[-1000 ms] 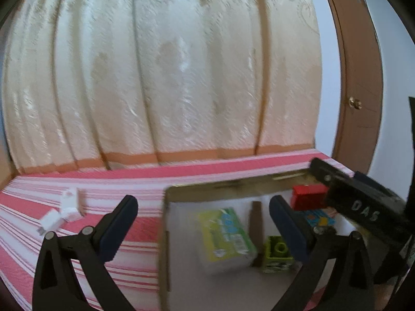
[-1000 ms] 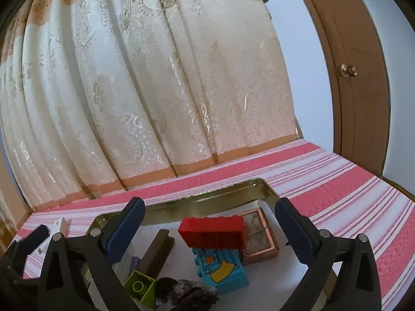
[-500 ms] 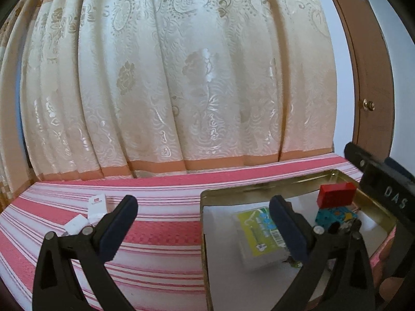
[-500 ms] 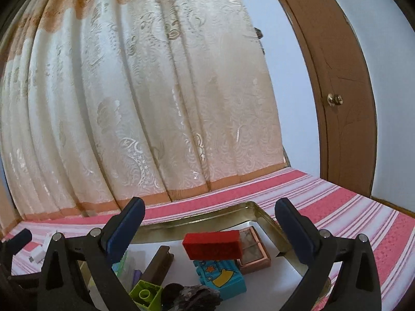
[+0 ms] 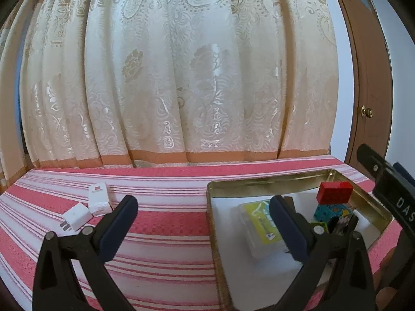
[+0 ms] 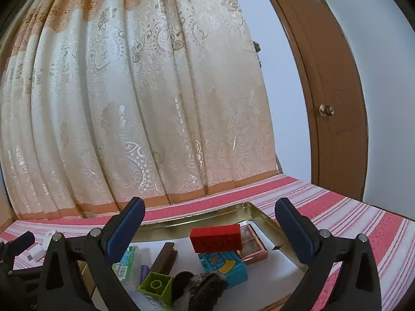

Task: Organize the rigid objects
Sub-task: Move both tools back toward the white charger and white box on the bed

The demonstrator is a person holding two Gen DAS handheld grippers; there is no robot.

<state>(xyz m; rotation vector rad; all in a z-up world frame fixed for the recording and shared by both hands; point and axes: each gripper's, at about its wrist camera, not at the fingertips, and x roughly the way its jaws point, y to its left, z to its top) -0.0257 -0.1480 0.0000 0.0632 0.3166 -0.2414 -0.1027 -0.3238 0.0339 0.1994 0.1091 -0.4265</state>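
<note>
- We judge we are between picks: both hand-held grippers hang above the striped surface with nothing in them, the left hand-held gripper (image 5: 202, 223) spread wide and the right hand-held gripper (image 6: 210, 223) spread wide too.
- The tin (image 5: 259, 184) already holds the red block (image 6: 216, 237), blue block (image 6: 225, 267), green block (image 6: 155, 285), a brown bar (image 6: 163, 258) and a green-labelled box (image 5: 259, 220).
- 2 white pieces remain outside, well to the left of the tin: a plug (image 5: 76, 217) and a small white box (image 5: 98, 198), just beside each other.
- Our next move, as we read it, calls for the left one to swing away from the tin, straddle the plug and close.
- Only the left view shows those 2 clearly; the right view shows the tin's contents closer, including a copper-framed case (image 6: 253, 246) under the red block and a dark fuzzy thing (image 6: 199, 287) at the near edge that we cannot identify.
</note>
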